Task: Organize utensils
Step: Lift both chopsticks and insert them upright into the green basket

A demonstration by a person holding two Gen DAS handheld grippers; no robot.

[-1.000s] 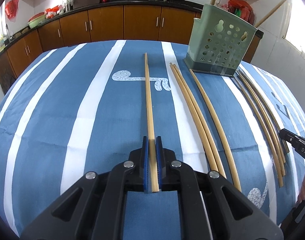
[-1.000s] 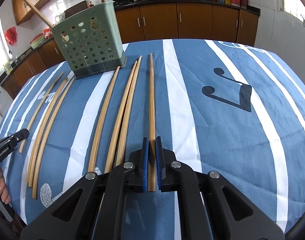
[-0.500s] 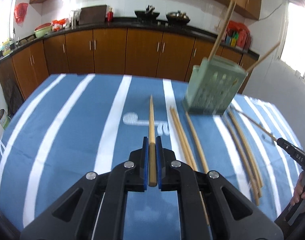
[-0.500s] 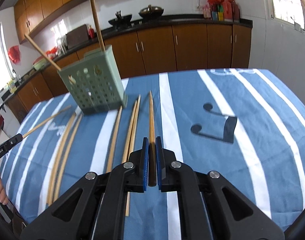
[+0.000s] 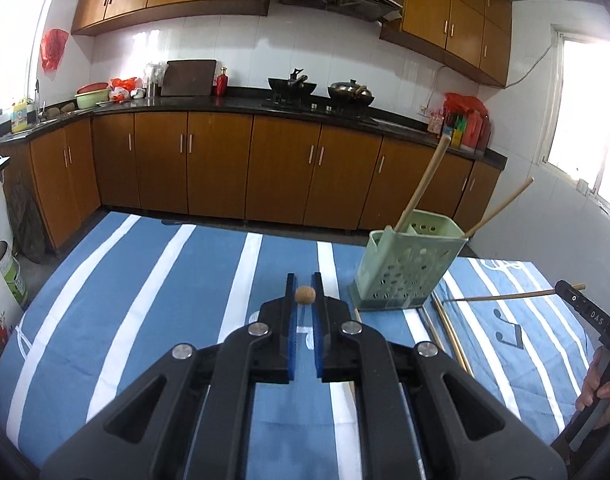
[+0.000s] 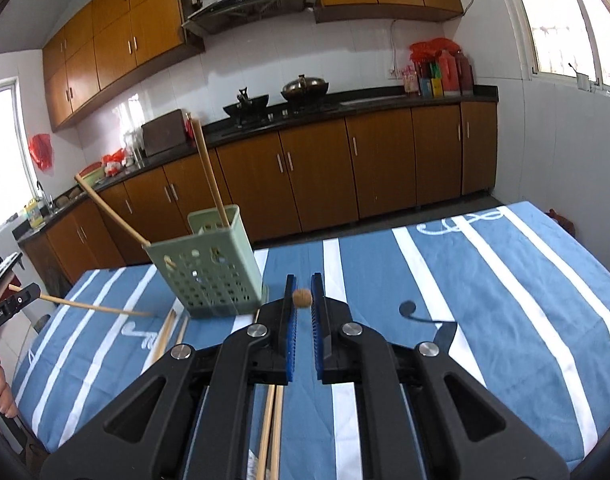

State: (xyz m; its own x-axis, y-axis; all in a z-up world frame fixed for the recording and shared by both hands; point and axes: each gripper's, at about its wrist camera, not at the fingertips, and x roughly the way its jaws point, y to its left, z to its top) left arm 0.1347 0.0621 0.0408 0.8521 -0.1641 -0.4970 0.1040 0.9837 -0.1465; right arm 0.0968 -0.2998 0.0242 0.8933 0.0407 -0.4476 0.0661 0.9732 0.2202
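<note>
My left gripper (image 5: pixel 305 285) is shut on a wooden chopstick (image 5: pixel 305 295), which I see end-on between the blue pads, lifted above the blue striped tablecloth (image 5: pixel 153 288). My right gripper (image 6: pixel 303 286) is likewise shut on a second chopstick (image 6: pixel 302 298), also end-on. A green perforated utensil holder (image 5: pixel 405 270) stands right of the left gripper and holds two tilted chopsticks (image 5: pixel 423 184). In the right wrist view the holder (image 6: pixel 209 280) is to the left. Each gripper shows in the other's view with its chopstick: the right gripper (image 5: pixel 567 289) and the left gripper (image 6: pixel 27 293).
Several more chopsticks lie on the cloth beside the holder (image 5: pixel 449 332) and under the right gripper (image 6: pixel 273 420). A person's hand (image 5: pixel 601 392) grips the right handle. Brown kitchen cabinets (image 5: pixel 281 168) and a counter with pans stand beyond the table's far edge.
Both grippers have risen off the table and tilted upward, each carrying its chopstick. The chopsticks lay along the cloth before; now they point away and appear end-on.
</note>
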